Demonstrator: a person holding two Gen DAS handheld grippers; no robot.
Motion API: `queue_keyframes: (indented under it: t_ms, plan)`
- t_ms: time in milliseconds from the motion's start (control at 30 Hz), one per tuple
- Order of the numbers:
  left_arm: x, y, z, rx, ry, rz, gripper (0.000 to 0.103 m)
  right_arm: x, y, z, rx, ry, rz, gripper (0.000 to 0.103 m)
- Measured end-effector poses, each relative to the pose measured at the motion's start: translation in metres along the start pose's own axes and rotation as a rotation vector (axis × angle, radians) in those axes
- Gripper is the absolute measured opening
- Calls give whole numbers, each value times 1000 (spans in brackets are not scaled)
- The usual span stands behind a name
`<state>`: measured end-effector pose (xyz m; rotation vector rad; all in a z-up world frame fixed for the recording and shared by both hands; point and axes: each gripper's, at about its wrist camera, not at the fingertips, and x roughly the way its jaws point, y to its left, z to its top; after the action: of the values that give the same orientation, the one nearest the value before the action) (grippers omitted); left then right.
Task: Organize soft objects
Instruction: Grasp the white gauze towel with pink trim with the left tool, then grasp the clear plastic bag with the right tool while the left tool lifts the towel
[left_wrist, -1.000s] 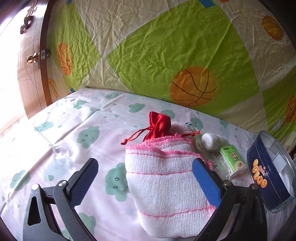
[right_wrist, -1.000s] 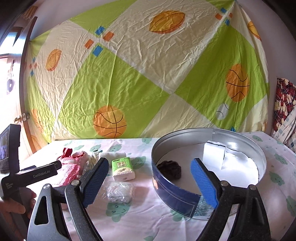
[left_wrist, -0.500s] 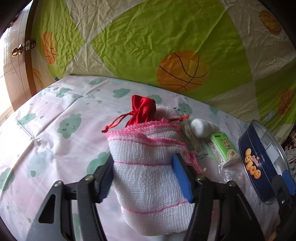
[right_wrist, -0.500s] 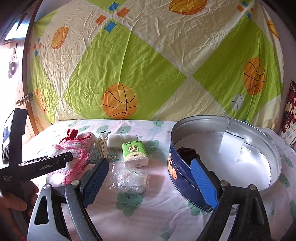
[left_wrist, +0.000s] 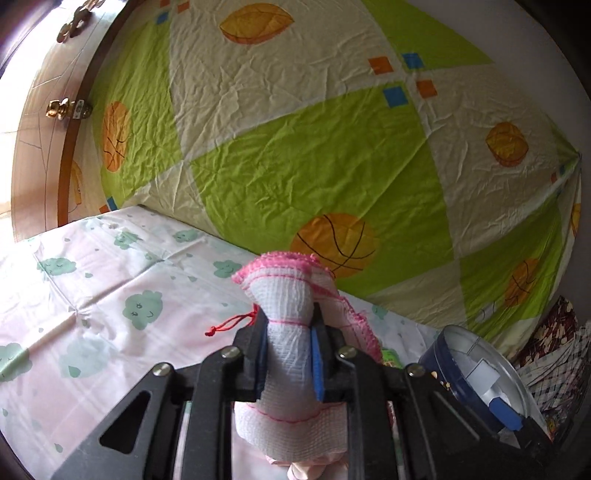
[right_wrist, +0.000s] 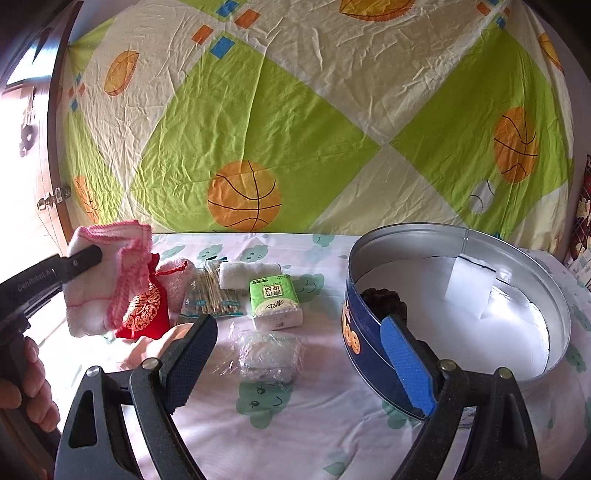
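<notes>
The left gripper (left_wrist: 289, 352) is clamped on a white gauze cloth with pink trim (left_wrist: 286, 314), pinching it at the waist at lower centre of the left wrist view so the fabric bunches above and below the pads. In the right wrist view the same cloth (right_wrist: 99, 277) hangs off the table at centre left, lifted above a red drawstring pouch (right_wrist: 144, 306) with gold print.

The right gripper (right_wrist: 299, 358) hovers at the bottom of the frame, jaws wide apart and holding nothing; its blue pad overlaps the rim of a round blue tin (right_wrist: 369, 332) at right. A dark bundle (right_wrist: 384, 299) sits inside the tin.

Across the middle of the cloud-print tablecloth (right_wrist: 295, 424) lie a pack of cotton swabs (right_wrist: 214, 295), a rolled white towel (right_wrist: 247, 275), a green tissue pack (right_wrist: 275, 302) and a clear plastic packet (right_wrist: 269, 354).
</notes>
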<state>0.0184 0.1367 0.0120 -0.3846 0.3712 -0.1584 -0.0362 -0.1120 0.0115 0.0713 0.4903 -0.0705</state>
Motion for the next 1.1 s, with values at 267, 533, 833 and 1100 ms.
queue_keyframes:
  t_ms: [267,533,833,1100]
  plan:
    - [-11,15,8,-57,-70,61,17,28,16,-1,-74,147,42,92]
    - [-12,14,8,-49,-74,65,17,77,18,-4,-32,337,14,91]
    - [-8,15,6,-42,-56,87,17,97,31,-9,-74,418,19,69]
    - [-4,12,3,-19,-45,108,17,72,18,-2,13,279,235,45]
